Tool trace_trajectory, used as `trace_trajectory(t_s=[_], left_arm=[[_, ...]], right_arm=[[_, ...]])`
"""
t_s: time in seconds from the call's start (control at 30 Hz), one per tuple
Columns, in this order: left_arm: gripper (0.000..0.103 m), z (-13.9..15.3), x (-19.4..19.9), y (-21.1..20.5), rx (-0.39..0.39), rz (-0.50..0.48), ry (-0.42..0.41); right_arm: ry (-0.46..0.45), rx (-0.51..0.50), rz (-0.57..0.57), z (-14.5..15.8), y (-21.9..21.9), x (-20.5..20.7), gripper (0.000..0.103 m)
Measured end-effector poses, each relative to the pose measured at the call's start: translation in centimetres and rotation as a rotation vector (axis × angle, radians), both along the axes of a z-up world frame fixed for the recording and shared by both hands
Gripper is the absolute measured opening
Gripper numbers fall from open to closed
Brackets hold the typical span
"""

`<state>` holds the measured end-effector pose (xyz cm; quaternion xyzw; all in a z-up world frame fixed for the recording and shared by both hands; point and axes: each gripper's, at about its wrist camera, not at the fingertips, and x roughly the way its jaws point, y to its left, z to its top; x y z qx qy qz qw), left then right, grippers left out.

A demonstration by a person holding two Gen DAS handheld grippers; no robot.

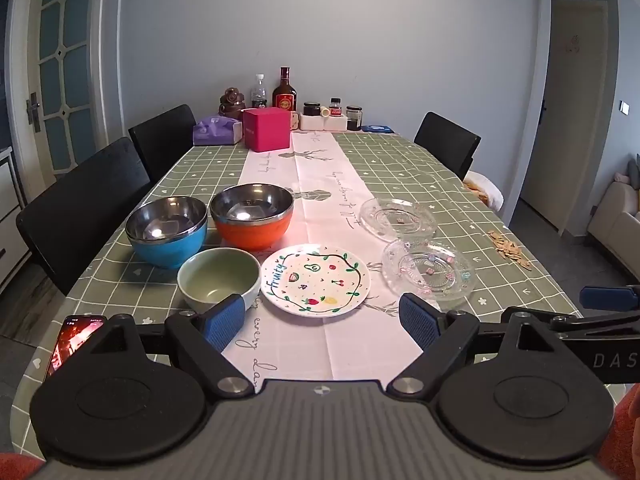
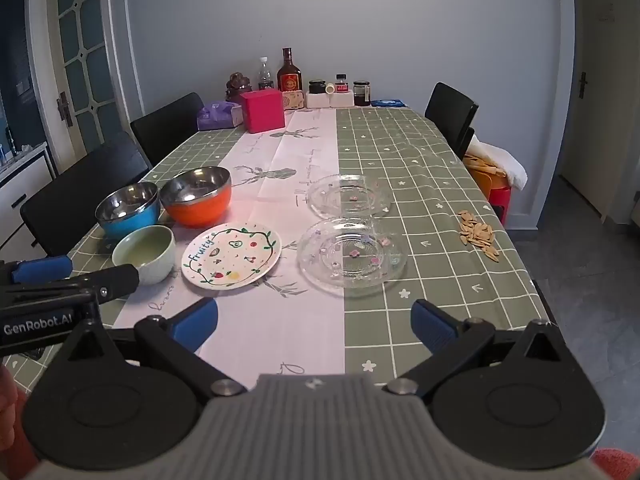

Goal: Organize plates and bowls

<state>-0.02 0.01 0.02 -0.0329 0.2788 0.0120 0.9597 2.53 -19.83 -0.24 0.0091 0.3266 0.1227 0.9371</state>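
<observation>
On the green checked tablecloth stand a blue steel-lined bowl [image 1: 168, 228] [image 2: 128, 210], an orange steel-lined bowl [image 1: 252, 216] [image 2: 198, 196], and a pale green ceramic bowl [image 1: 218, 278] [image 2: 146, 252]. A white "Fruity" plate [image 1: 316, 278] [image 2: 232, 254] lies right of the green bowl. Two clear glass plates lie further right, one near [image 1: 428, 274] [image 2: 354, 256] and one far [image 1: 398, 216] [image 2: 350, 196]. My left gripper [image 1: 322, 326] is open and empty, just short of the white plate. My right gripper [image 2: 316, 322] is open and empty, before the near glass plate.
A pink box [image 1: 266, 128], a purple tissue pack [image 1: 216, 130], bottles and jars [image 1: 286, 90] stand at the table's far end. Seeds [image 2: 478, 236] lie near the right edge. A phone [image 1: 72, 342] lies at the near left. Black chairs [image 1: 86, 200] flank the table.
</observation>
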Motion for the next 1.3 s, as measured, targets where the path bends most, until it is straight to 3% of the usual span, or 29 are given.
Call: trace_trajectory(t_s=[1.3], left_arm=[[0.102,-0.9,0.6,0.2,0.019,0.004,0.038]], right_arm=[[0.024,-0.008,0.019,-0.3,0.2,0.3,0.100]])
